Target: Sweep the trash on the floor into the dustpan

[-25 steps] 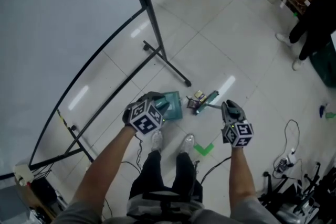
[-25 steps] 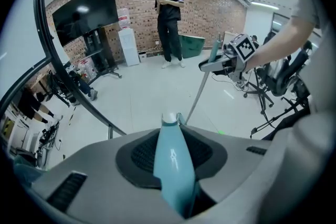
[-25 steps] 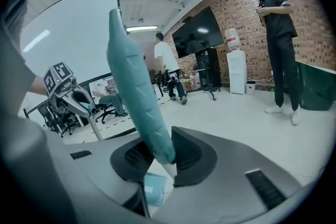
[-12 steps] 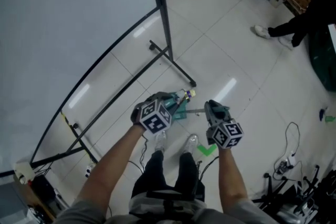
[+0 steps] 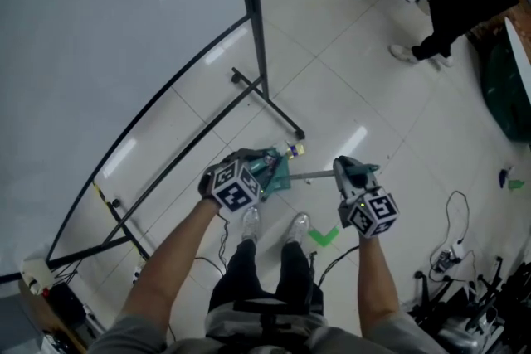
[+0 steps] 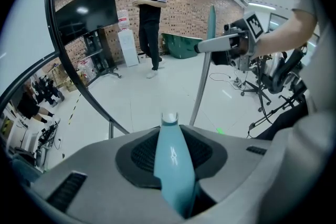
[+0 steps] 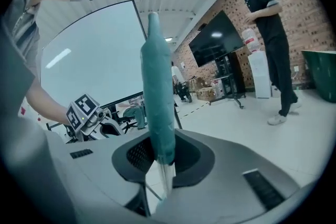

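Person is standing on the white tiled floor (image 5: pixel 332 79), holding one gripper in each hand. Left gripper (image 5: pixel 254 167) is pointing steeply down, jaws clamping the pale teal handle (image 6: pixel 171 157) of the teal plastic dustpan (image 5: pixel 272 170). The dustpan is sitting low over the floor just ahead of the person's white shoes (image 5: pixel 249 221). Right gripper (image 5: pixel 345 170) is gripping the broom with the silver metal pole and teal grip (image 5: pixel 314 175). Its jaws have just been closing and are pressing on the teal grip (image 7: pixel 157 107), bare pole showing below. The pole is running sideways from the right gripper to the dustpan; the brush end is blending with the dustpan and can't be told apart. Small yellowish trash piece (image 5: pixel 294 150) is lying at the dustpan's far corner; can't tell if it is inside or on the floor. Green tape mark (image 5: pixel 323 236) is sitting on the floor beside the shoes. Large pale board on a black stand (image 5: pixel 257 54) is standing to the left. A bystander in black clothes (image 5: pixel 452 0) is standing well apart.
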`<state>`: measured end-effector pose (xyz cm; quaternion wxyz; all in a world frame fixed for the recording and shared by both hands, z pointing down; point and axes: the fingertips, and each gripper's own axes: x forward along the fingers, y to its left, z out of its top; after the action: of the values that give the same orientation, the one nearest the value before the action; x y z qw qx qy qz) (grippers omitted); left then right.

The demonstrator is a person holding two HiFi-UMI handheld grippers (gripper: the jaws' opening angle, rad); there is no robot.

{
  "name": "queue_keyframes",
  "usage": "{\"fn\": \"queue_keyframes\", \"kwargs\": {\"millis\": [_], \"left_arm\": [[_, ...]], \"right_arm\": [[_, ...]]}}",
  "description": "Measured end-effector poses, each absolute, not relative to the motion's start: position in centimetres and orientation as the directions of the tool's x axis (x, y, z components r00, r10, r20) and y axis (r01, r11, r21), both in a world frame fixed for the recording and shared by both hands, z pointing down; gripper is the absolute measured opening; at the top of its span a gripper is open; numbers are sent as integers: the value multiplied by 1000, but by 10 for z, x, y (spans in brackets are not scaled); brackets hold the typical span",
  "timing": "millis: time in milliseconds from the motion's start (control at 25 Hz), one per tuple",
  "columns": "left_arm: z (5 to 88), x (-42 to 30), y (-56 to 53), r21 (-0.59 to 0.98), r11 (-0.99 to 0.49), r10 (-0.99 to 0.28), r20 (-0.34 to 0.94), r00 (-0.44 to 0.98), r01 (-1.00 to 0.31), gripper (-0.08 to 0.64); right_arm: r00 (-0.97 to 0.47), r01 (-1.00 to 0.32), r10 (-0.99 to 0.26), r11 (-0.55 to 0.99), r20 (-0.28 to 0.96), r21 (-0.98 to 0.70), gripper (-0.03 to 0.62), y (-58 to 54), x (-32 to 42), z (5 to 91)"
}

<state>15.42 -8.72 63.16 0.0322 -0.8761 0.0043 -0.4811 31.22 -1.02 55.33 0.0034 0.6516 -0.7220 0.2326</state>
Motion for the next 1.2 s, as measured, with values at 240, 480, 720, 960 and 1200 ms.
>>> {"fn": "queue_keyframes", "kwargs": {"millis": [240,480,720,960,1200], "left_arm": [[631,155,-89,-51,-998,-28,844,535,28,112],[631,157,-87,-38,-999,-19,850,527,25,112],[630,157,-93,-32,-999,-13,844,536,26,112],[632,155,-95,-19,-1000,-5,840,543,20,112],[633,149,-93,-13,-1000,-1,835,550,18,112]], "right_arm": [[-59,-961,-941,-38,333,-275,52,27,363,545],[41,-986,-911,-104,411,-132,52,49,390,569],[161,-958,-867,-252,472,-136,57,64,389,613],[152,-914,-880,-298,450,-274,60,53,356,630],[-11,-928,-907,-148,421,-343,67,17,299,619]]}}
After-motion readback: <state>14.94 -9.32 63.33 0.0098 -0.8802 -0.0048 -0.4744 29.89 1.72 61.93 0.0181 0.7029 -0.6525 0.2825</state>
